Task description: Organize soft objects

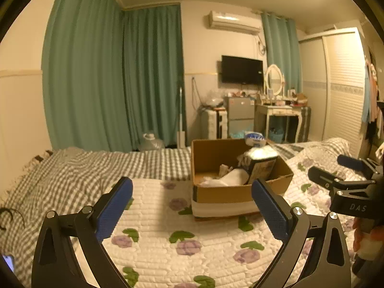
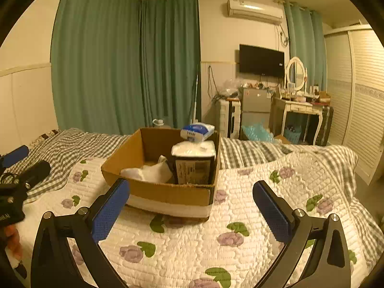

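An open cardboard box (image 1: pixel 223 193) (image 2: pixel 165 192) sits on the floral quilt (image 1: pixel 182 240) (image 2: pixel 196 237) on the bed. Inside it lie a white soft bundle (image 1: pixel 230 177) (image 2: pixel 148 171), a dark tissue pack with a white top (image 1: pixel 260 165) (image 2: pixel 193 163) and a blue-and-white pack (image 1: pixel 254 140) (image 2: pixel 196 130) on top. My left gripper (image 1: pixel 192 206) is open and empty, just short of the box. My right gripper (image 2: pixel 190 208) is open and empty, also just in front of the box. The right gripper also shows at the right edge of the left wrist view (image 1: pixel 345 180); the left one shows at the left of the right wrist view (image 2: pixel 16 180).
A grey checked blanket (image 1: pixel 72 168) (image 2: pixel 72 144) covers the bed's far and left side. Beyond the bed stand green curtains (image 1: pixel 108 84), a small fridge (image 2: pixel 255 110), a dressing table with mirror (image 2: pixel 297 105) and a wardrobe (image 2: pixel 364 96). A phone (image 1: pixel 8 262) lies at the left edge.
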`<control>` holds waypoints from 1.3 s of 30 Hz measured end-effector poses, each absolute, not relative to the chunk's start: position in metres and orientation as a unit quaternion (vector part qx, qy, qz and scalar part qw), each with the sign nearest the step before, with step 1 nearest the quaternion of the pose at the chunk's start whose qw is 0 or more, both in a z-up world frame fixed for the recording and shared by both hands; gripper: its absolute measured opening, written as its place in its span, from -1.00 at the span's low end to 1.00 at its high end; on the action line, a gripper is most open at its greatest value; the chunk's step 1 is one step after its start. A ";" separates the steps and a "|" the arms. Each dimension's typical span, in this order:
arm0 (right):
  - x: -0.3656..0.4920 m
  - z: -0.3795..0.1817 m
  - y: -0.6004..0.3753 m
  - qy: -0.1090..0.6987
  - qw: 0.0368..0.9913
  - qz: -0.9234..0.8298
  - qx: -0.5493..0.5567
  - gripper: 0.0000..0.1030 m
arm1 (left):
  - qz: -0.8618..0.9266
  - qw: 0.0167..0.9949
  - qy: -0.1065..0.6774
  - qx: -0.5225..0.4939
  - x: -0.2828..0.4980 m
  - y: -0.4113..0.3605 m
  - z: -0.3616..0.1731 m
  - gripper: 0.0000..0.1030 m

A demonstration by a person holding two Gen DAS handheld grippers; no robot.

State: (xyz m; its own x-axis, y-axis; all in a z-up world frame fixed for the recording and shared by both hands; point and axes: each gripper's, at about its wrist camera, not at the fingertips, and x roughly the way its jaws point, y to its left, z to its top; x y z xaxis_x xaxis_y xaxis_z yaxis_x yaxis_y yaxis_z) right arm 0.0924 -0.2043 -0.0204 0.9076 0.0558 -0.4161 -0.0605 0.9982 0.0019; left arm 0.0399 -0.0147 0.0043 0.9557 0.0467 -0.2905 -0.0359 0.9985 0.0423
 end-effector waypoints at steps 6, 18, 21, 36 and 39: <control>0.086 -0.013 -0.205 0.204 0.979 0.027 0.001 1.00 | 0.025 0.989 0.144 0.016 0.037 -0.011 0.003 0.96; 0.083 -0.011 -0.201 0.205 0.979 0.023 -0.003 1.00 | 0.022 0.988 0.150 0.015 0.038 -0.009 0.001 0.96; 0.083 -0.011 -0.200 0.205 0.978 0.023 -0.004 1.00 | 0.022 0.988 0.149 0.015 0.038 -0.009 0.001 0.96; 0.083 -0.012 -0.196 0.205 0.978 0.026 -0.009 1.00 | 0.023 0.988 0.151 0.012 0.039 -0.007 0.000 0.96; 0.083 -0.013 -0.196 0.205 0.978 0.026 -0.009 1.00 | 0.023 0.988 0.151 0.012 0.038 -0.006 0.000 0.96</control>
State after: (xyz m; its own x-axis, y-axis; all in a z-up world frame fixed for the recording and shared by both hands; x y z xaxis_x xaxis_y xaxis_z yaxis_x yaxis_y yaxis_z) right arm 0.0829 -0.1963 -0.0125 0.9144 0.0471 -0.4020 -0.0546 0.9985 -0.0071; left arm 0.0385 -0.0055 0.0000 0.9536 0.0483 -0.2971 -0.0412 0.9987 0.0303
